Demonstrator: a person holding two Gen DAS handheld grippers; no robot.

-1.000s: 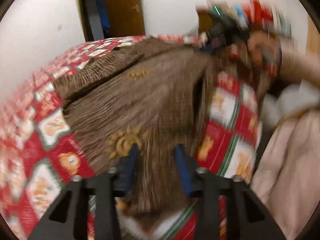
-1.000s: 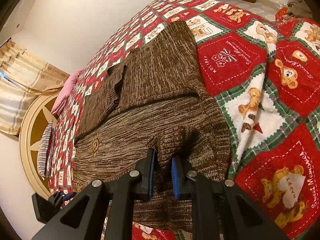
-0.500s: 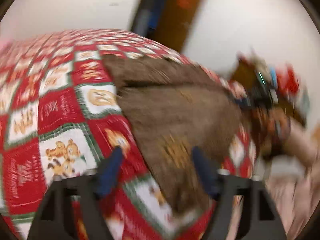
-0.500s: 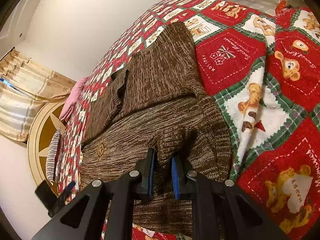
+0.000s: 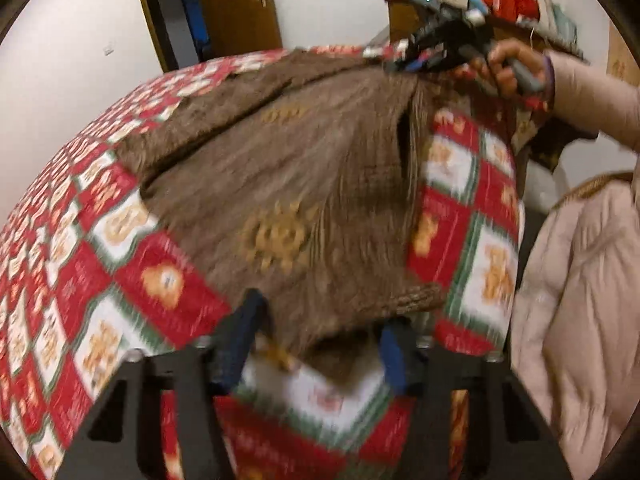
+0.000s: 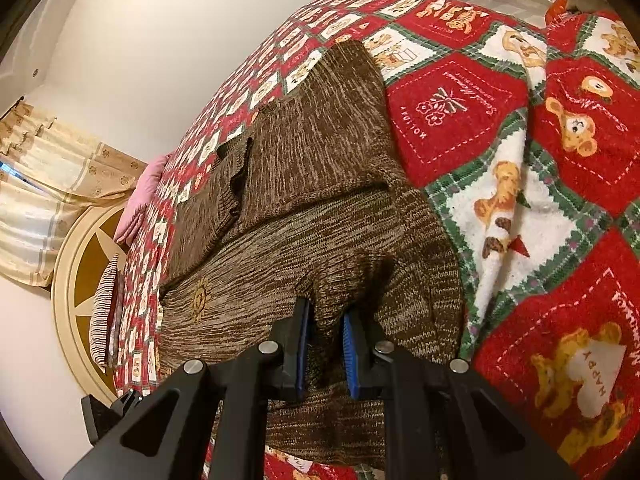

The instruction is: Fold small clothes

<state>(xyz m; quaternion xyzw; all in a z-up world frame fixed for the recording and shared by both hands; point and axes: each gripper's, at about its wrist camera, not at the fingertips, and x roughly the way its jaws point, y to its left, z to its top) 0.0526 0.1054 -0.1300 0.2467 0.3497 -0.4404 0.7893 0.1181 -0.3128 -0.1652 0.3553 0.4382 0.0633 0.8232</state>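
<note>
A brown knit sweater (image 5: 288, 168) with small yellow sun motifs lies spread on the bed; it also shows in the right wrist view (image 6: 304, 216). My left gripper (image 5: 320, 336) is open, its blue pads on either side of the sweater's near hem, which droops between them. My right gripper (image 6: 324, 340) is shut on a bunched edge of the sweater and holds it up a little. The right gripper (image 5: 416, 56) also shows at the far edge of the sweater in the left wrist view, held by a hand.
A red, white and green bear-print blanket (image 6: 520, 152) covers the bed (image 5: 80, 264). A pink pillow (image 6: 148, 196) and a round headboard (image 6: 80, 280) lie at the far end. A door (image 5: 236, 4) and cluttered shelf (image 5: 516, 0) stand behind. My pink jacket (image 5: 580, 300) is at the right.
My left gripper has opened and let go of the hem, swung off to the left and come back around it. The right gripper keeps its hold and has barely moved.
</note>
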